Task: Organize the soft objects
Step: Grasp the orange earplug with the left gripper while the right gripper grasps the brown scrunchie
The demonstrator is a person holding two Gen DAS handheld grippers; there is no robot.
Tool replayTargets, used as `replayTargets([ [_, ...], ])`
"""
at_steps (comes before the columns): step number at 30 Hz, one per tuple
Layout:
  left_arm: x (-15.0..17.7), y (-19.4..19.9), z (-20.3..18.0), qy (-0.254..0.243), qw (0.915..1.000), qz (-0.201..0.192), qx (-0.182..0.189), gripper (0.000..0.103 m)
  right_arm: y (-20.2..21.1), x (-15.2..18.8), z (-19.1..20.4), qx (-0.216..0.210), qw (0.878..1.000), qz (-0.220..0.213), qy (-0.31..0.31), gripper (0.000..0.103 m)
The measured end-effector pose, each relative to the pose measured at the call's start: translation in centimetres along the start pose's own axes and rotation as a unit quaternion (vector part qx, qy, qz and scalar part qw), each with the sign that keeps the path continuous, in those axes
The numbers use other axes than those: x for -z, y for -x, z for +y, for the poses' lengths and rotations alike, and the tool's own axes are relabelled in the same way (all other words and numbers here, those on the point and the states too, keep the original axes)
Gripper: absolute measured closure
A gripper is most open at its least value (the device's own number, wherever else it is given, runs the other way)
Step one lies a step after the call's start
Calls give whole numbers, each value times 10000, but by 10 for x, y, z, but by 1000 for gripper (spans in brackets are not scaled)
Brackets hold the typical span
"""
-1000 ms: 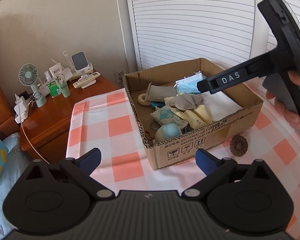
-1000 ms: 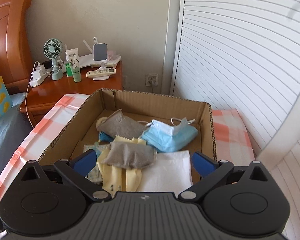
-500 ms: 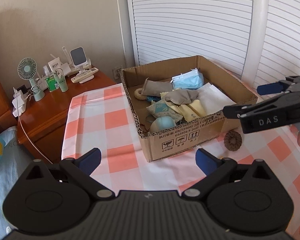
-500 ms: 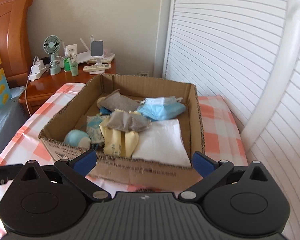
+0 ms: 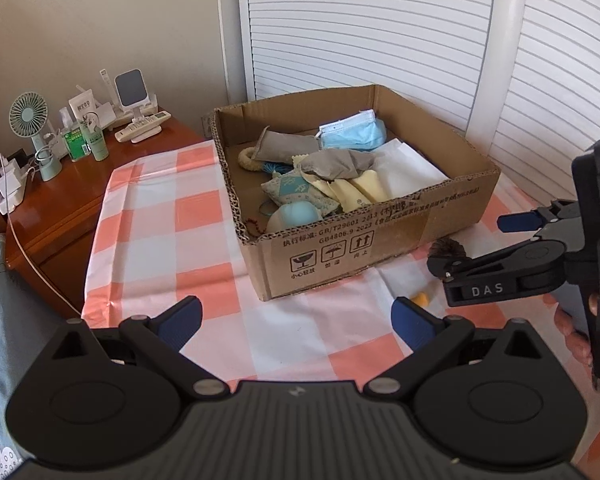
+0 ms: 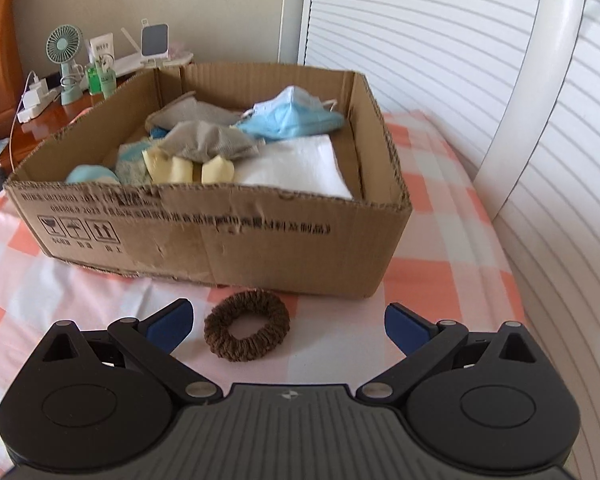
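Observation:
A cardboard box (image 5: 352,248) (image 6: 228,248) stands on the checked cloth and holds soft things: a blue face mask (image 5: 352,134) (image 6: 292,114), grey pouches (image 5: 332,162) (image 6: 208,142), yellow cloths (image 6: 188,168) and a white cloth (image 6: 296,168). A brown scrunchie (image 6: 247,330) lies on the cloth in front of the box, between my right gripper's open fingers, nearer the left one. My right gripper (image 6: 288,322) is open and empty; it also shows in the left wrist view (image 5: 484,246). My left gripper (image 5: 296,318) is open and empty, short of the box.
A wooden nightstand (image 5: 72,188) to the left carries a small fan (image 5: 30,128), bottles, a remote and a charger with cable. White slatted doors (image 5: 380,28) stand behind the box. A small yellow object (image 5: 421,299) lies on the cloth near my left gripper.
My right gripper has pulled back from over the box and dropped to the cloth in front of it, around the scrunchie. My left gripper has drawn back a little.

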State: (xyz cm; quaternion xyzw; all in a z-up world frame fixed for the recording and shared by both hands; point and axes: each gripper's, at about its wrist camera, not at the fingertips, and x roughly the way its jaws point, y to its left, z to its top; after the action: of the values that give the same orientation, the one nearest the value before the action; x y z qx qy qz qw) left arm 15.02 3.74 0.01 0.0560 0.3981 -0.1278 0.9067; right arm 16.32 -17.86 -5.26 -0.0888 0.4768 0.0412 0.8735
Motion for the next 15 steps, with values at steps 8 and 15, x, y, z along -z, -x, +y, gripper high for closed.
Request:
replayTargets([
  [8,4,-27,-15,-149,9993,251,228,3,-13,9,-9,88,9999,68,17,0],
  [15,5,-50,-31,-250,9981,412,380,3,-10,14,-30,-51,9999,139,-23,0],
])
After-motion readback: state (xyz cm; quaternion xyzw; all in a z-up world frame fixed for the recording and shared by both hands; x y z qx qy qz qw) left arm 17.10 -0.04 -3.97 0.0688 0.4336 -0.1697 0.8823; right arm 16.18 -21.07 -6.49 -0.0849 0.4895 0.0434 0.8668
